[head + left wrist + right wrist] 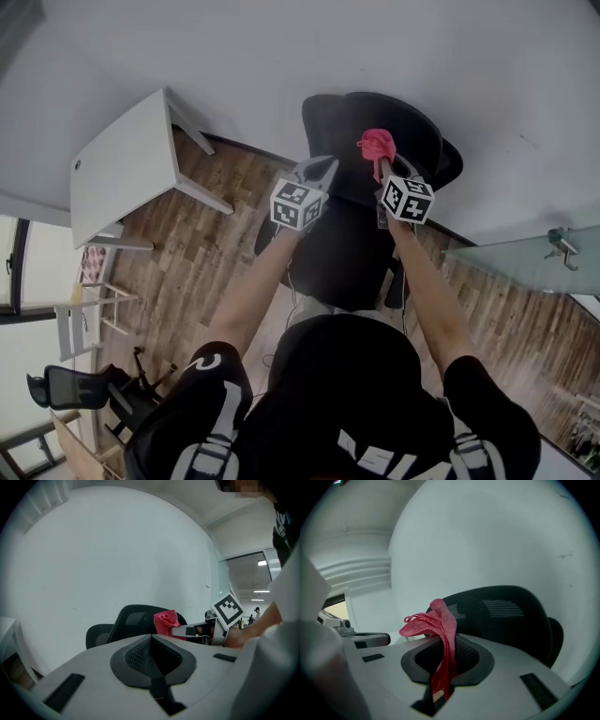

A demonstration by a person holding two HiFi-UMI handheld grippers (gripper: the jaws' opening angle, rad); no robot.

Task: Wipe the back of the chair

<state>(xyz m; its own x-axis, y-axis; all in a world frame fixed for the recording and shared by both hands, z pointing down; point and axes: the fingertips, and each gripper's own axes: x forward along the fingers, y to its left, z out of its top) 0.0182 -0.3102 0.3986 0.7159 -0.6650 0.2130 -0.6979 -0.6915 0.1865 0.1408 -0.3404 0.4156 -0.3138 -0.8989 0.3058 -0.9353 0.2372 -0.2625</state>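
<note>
A black mesh office chair [375, 122] stands against the white wall, its backrest [506, 613] facing me. My right gripper [379, 167] is shut on a bunched pink cloth [377, 144], which sticks up from the jaws [440, 620] just in front of the backrest's top edge. My left gripper [323, 169] hovers beside it to the left over the chair seat, jaws shut with nothing between them. In the left gripper view the pink cloth [165, 622] and the chair back [136, 618] lie ahead, with the right gripper [180, 631] at the right.
A white table [127, 164] stands at the left on the wooden floor [206, 253]. A glass panel [534, 258] is at the right. Another black chair [75, 389] and a white shelf frame [80, 319] sit at the lower left.
</note>
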